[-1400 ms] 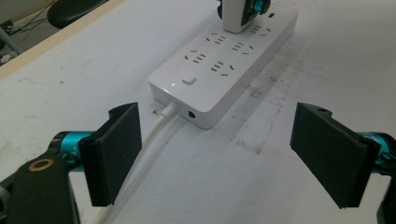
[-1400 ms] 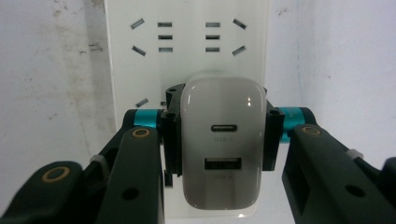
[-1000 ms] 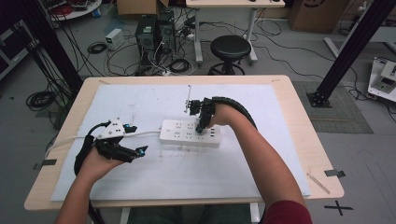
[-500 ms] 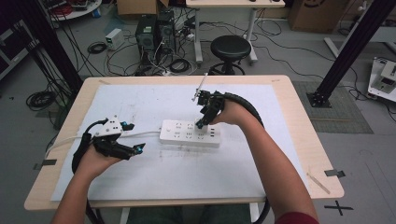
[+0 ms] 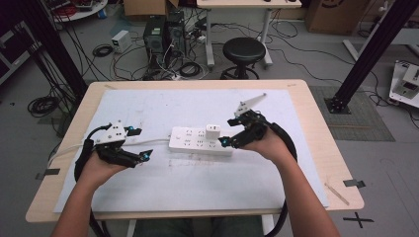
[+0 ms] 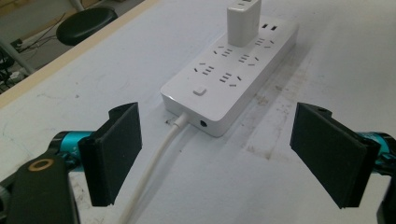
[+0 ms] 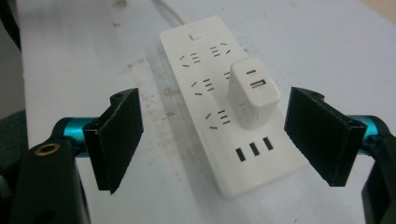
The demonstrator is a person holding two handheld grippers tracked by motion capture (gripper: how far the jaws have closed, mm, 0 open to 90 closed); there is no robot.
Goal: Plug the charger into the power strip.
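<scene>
**Charger seated in strip, both grippers off it**

I see the long white plastic power strip (image 5: 200, 141) lying flat at the centre of the high view, on the pale sheet (image 5: 197, 192) that covers the wooden table (image 5: 323, 148). A small white cube-shaped charger (image 5: 213, 131) stands upright in a socket on the strip's far row, toward its right end. The strip's white cord (image 5: 148, 143) leaves its left end and runs off toward the left of the frame.

My right gripper (image 5: 230, 132) sits just right of the strip in the high view, tips pointing left at it. Its jaws have just been opening and now stand wide. In the right gripper view the charger (image 7: 252, 95) shows in the gap between the two black pads (image 7: 119, 137), farther off, and neither pad touches it. The strip (image 7: 224, 102) runs diagonally up that frame, three USB slots at its near end.

My left gripper (image 5: 140, 144) rests at the left of the high view, well apart from the strip, jaws wide with nothing between them. In the left gripper view the strip's switch end (image 6: 229, 79) lies ahead at centre top, the cord (image 6: 154, 163) trailing down between the pads, untouched.
</scene>
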